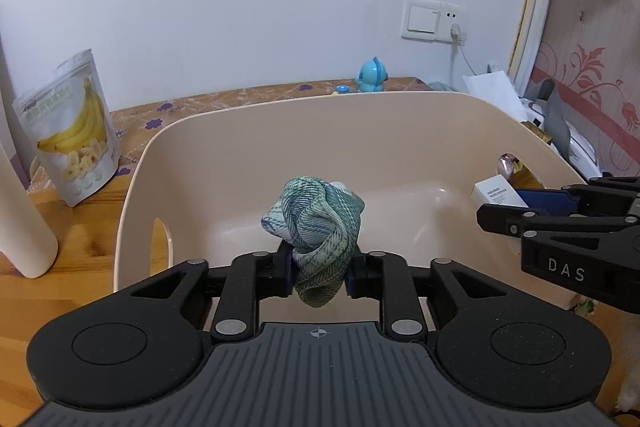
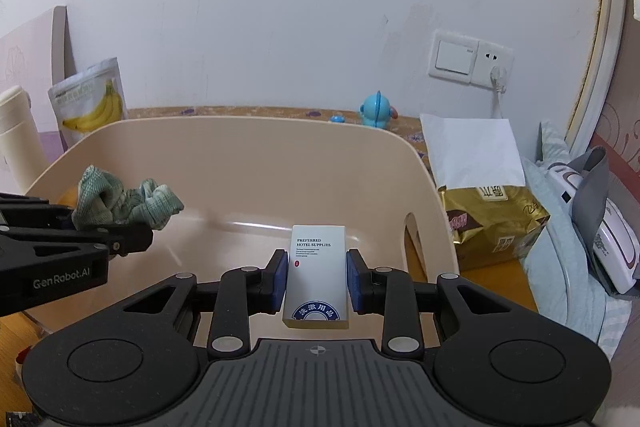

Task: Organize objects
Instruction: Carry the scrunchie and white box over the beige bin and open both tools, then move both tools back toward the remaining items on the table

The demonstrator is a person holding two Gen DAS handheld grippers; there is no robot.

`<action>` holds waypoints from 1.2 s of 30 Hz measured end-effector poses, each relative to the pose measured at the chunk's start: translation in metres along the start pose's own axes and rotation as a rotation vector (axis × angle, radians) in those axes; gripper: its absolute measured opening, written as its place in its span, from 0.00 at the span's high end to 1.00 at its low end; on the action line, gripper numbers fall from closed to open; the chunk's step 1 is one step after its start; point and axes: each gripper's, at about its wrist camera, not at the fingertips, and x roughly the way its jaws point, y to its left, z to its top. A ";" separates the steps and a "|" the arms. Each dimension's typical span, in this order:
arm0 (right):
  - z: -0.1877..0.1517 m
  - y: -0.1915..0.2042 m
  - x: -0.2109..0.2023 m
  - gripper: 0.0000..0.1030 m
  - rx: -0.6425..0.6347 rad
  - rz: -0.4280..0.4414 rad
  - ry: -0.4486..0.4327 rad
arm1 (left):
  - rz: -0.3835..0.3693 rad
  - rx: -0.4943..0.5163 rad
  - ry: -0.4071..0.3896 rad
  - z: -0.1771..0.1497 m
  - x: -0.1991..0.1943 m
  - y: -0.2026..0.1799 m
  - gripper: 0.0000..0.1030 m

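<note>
A beige plastic basket point(image 1: 280, 131) stands on the wooden table; it also shows in the right wrist view point(image 2: 280, 155). My left gripper point(image 1: 320, 273) is shut on a bunched green striped cloth point(image 1: 320, 223) and holds it over the basket's near side. The cloth also shows in the right wrist view point(image 2: 128, 201). My right gripper point(image 2: 317, 281) is shut on a small white hotel supplies box point(image 2: 317, 275), held over the basket's right part. In the left wrist view the box point(image 1: 498, 193) and right gripper point(image 1: 520, 207) show at the right.
A banana chips pouch point(image 1: 76, 131) and a cream bottle point(image 1: 24, 219) stand left of the basket. A blue toy point(image 1: 374, 75) sits by the back wall. A gold bag point(image 2: 492, 223), white paper point(image 2: 476, 151) and a white device point(image 2: 612, 239) lie to the right.
</note>
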 end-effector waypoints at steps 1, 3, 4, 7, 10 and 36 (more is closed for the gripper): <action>0.000 0.000 0.000 0.68 -0.001 0.001 0.002 | 0.002 -0.004 0.002 0.000 -0.001 0.001 0.70; 0.000 0.001 -0.002 0.57 0.000 -0.002 -0.001 | -0.003 -0.001 -0.004 0.000 -0.005 0.000 0.63; 0.000 0.001 -0.004 0.48 0.001 0.001 -0.009 | -0.007 0.008 -0.009 0.000 -0.007 -0.001 0.57; 0.000 -0.001 -0.012 0.30 0.015 0.000 -0.038 | 0.011 0.022 -0.039 0.000 -0.017 -0.005 0.39; 0.000 -0.003 -0.021 0.21 0.022 0.005 -0.058 | 0.017 0.021 -0.076 0.001 -0.030 -0.008 0.26; -0.053 -0.003 -0.093 0.00 0.073 0.019 -0.087 | 0.110 -0.034 -0.100 -0.053 -0.113 0.006 0.14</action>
